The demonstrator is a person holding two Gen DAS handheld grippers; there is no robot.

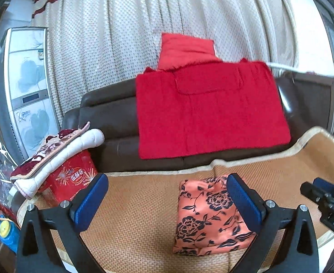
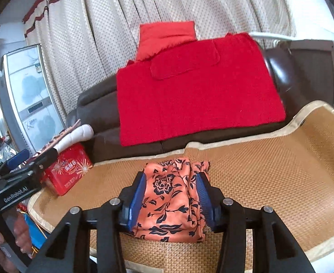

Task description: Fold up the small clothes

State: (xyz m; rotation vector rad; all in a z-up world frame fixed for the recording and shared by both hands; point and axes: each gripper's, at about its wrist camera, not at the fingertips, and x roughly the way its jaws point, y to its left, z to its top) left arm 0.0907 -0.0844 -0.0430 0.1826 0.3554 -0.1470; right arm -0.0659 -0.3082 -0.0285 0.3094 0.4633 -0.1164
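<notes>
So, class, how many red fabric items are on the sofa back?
2: a big red knitted piece draped over the brown sofa backrest, and a lighter red cushion behind it, against the curtain. More may be hidden underneath.

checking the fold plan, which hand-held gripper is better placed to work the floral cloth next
Right. The right hand-held gripper straddles the orange floral folded cloth, open, fingers on either side. The left hand-held gripper is open with the cloth by one finger only.

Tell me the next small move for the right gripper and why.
Probably lift the right gripper clear: the floral cloth already lies as a folded bundle on the woven mat, between its open fingers, and the left gripper is open and off it.
</notes>
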